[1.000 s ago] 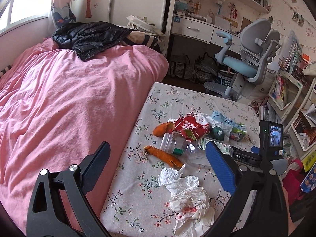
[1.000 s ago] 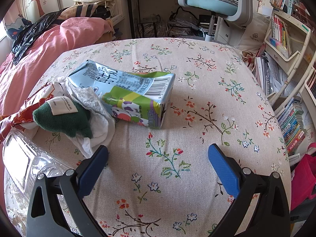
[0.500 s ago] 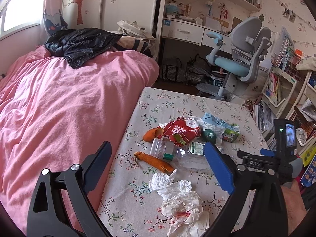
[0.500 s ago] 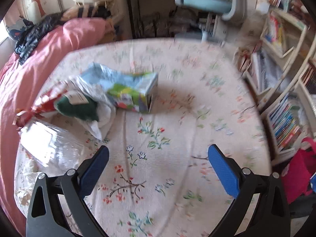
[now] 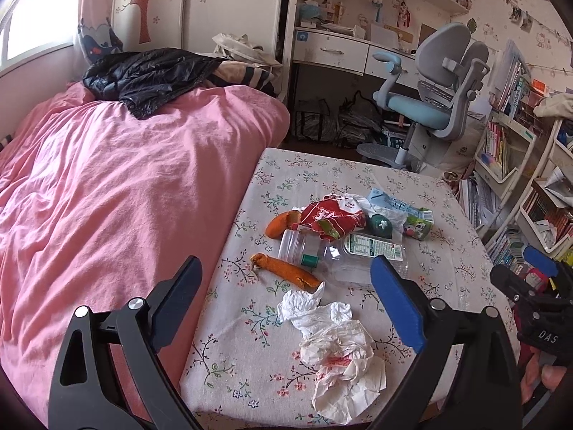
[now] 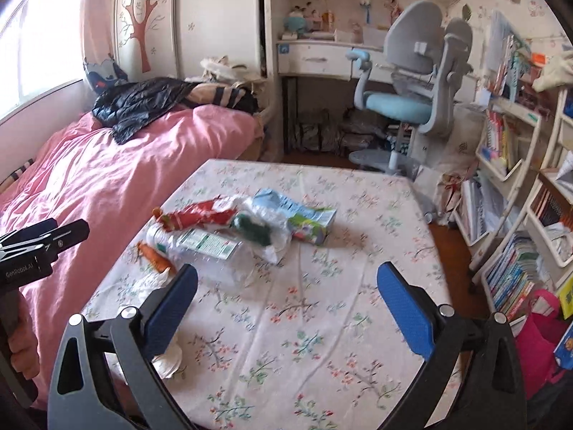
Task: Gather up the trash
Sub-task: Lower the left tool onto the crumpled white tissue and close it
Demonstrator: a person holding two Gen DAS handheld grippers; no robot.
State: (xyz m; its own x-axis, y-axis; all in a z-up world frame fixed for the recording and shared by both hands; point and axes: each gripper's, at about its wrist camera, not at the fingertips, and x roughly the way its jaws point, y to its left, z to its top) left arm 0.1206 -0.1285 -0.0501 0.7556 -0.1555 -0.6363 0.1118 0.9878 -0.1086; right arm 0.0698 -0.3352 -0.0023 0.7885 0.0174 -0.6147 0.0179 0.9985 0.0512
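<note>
While both my left tongs point(image 5: 283, 308) and right tongs point(image 6: 286, 304) hang apart and empty above the worktop point(image 6: 322, 322), the trash pile point(image 5: 343, 229) at mid-frame overlaps so tightly that pinching the crumpled tissue point(image 5: 333, 337) may drag neighbours off the edge.

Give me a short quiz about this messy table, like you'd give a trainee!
1. True or false: the left tongs are clamped on the crumpled tissue.
2. Which lies nearest the milk carton? A) carrot piece B) green cloth C) pink bedspread
3. Fill in: the red snack wrapper partly covers a clear plastic ____.

Key: 1 false, both tongs are open and empty; 2 B; 3 bottle.
</note>
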